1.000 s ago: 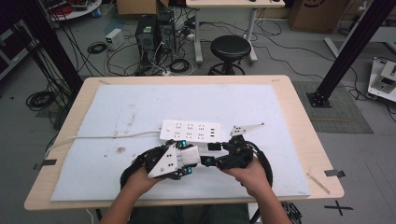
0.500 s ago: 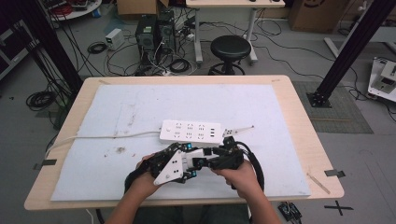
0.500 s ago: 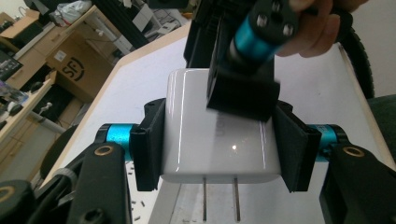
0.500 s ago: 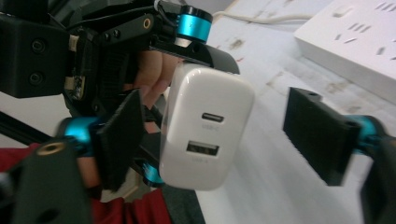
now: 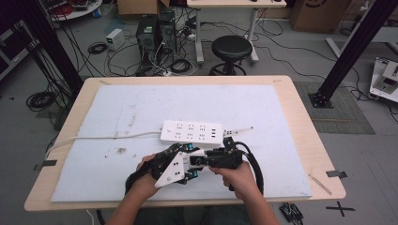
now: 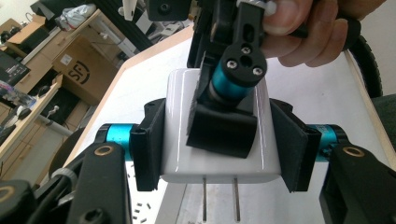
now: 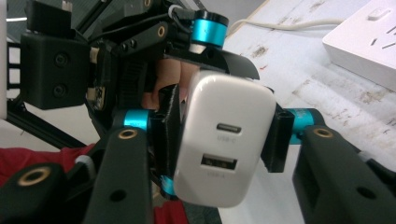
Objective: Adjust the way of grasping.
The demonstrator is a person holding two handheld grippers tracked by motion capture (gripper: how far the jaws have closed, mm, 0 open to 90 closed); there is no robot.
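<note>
Left gripper view shows the left gripper point(image 6: 219, 154) with its fingers point(image 6: 149, 144) clamped on the sides of a white charger point(image 6: 177, 140), prongs toward the camera. The right gripper point(image 7: 219, 140) has just been closing its fingers; both now press on the charger. The handover sits low over the worktop point(image 5: 281, 117), just beside the power strip point(image 5: 191, 131).

Bright even indoor light, soft shadows, blurry close-ups, slight charger glare
</note>
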